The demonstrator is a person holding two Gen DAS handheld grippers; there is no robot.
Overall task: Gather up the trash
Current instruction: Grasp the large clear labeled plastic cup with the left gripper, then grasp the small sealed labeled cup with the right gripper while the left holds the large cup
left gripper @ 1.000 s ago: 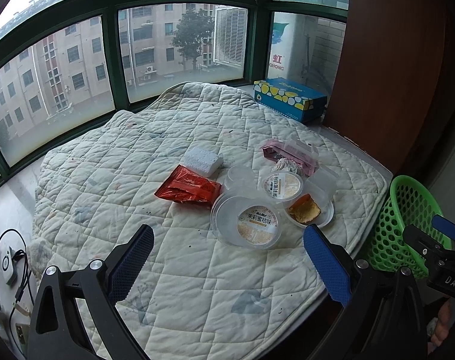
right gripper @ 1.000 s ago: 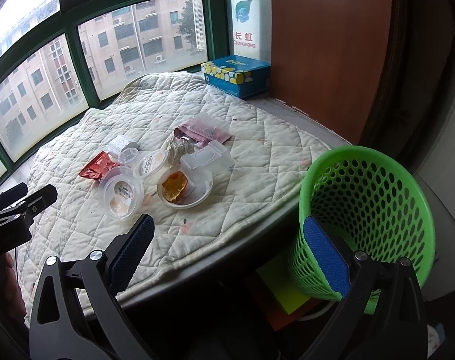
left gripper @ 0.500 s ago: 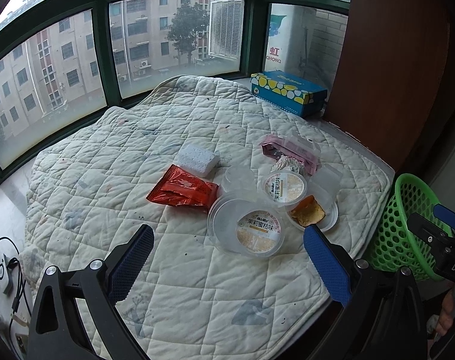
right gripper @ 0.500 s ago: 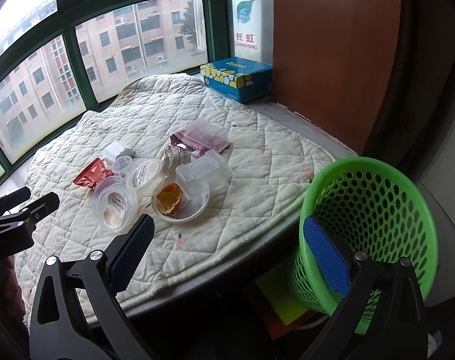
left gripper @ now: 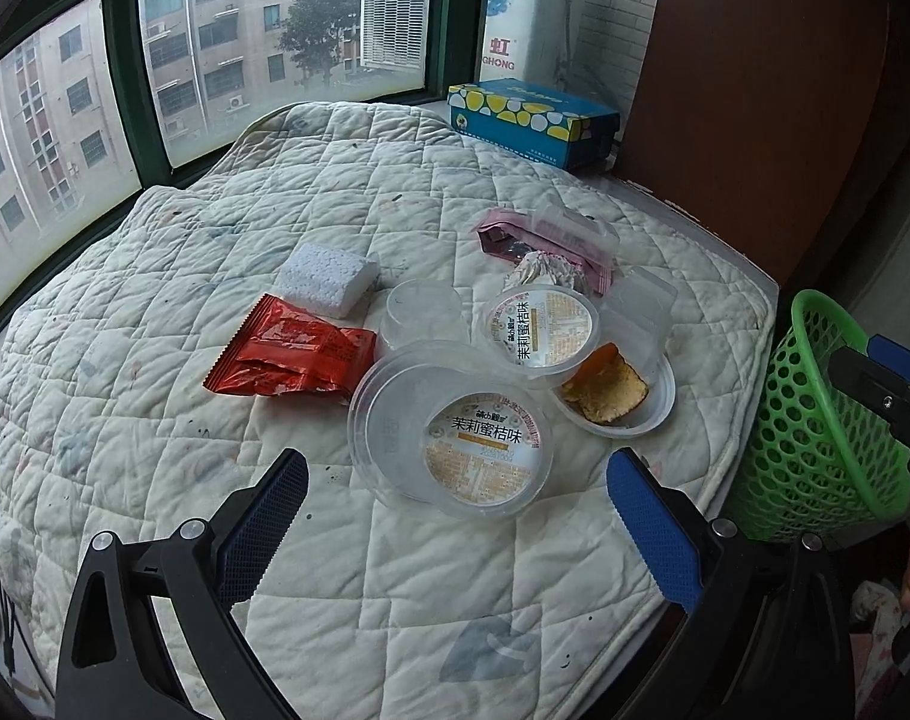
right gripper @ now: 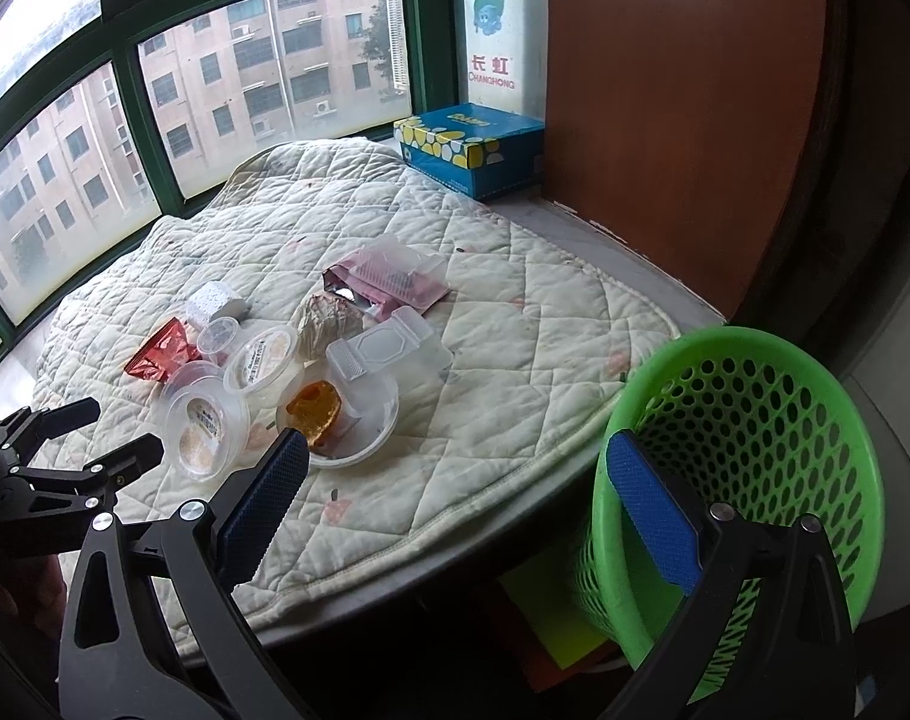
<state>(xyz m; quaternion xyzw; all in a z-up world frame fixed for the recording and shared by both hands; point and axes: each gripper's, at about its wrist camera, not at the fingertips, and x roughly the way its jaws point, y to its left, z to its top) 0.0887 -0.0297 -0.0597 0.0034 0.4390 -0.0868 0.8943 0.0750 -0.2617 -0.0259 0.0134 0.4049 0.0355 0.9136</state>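
The left tool (left gripper: 455, 498) has come closer to the trash during the last second, its jaws wide and holding nothing; the round clear plastic cup with a printed lid (left gripper: 452, 429) now lies just ahead between them, so a first pick-up seems near. The right tool (right gripper: 455, 498), also wide and empty, hangs beside the green perforated basket (right gripper: 748, 420). Around the cup on the quilted table (left gripper: 155, 450) lie a crinkled red wrapper (left gripper: 290, 357) and a white sponge (left gripper: 326, 276)
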